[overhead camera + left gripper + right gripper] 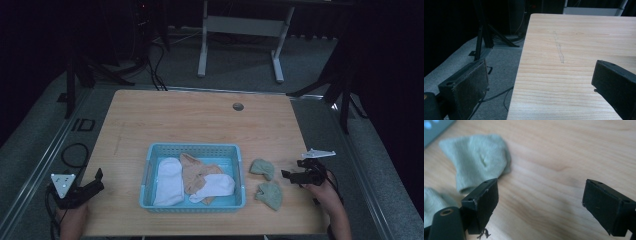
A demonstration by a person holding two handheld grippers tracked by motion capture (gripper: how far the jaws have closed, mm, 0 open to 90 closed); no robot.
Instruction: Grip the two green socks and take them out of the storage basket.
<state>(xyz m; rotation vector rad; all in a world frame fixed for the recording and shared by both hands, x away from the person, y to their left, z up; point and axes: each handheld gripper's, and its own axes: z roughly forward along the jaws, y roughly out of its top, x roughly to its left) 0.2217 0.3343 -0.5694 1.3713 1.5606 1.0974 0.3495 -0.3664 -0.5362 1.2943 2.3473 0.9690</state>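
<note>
- The bench [200, 120] was the biggest thing I had before me, a pale wooden top with a small round grommet hole [238, 106] near its far edge and a faint scuff mark [559, 51] running along the grain toward its left side.
- A light blue slotted basket [235, 150] sat near the front edge, about midway between the left and right edges.
- Inside it I saw a white sock [169, 181] along the left wall, a tan sock [194, 172] crumpled in the middle, and a second white sock [216, 186] lying across the tan one toward the front right corner.
- Two green socks lay on the bench just right of the basket: the nearer green sock [270, 194] toward the front edge, the farther green sock [262, 168] just behind it, the two slightly apart.
- My right tongs [287, 175] hovered just right of those socks, jaws spread wide and gripping nothing, bare wood between them.
- My left tongs [99, 180] sat at the front left corner, jaws likewise spread and empty, straddling the bench's left edge.
</note>
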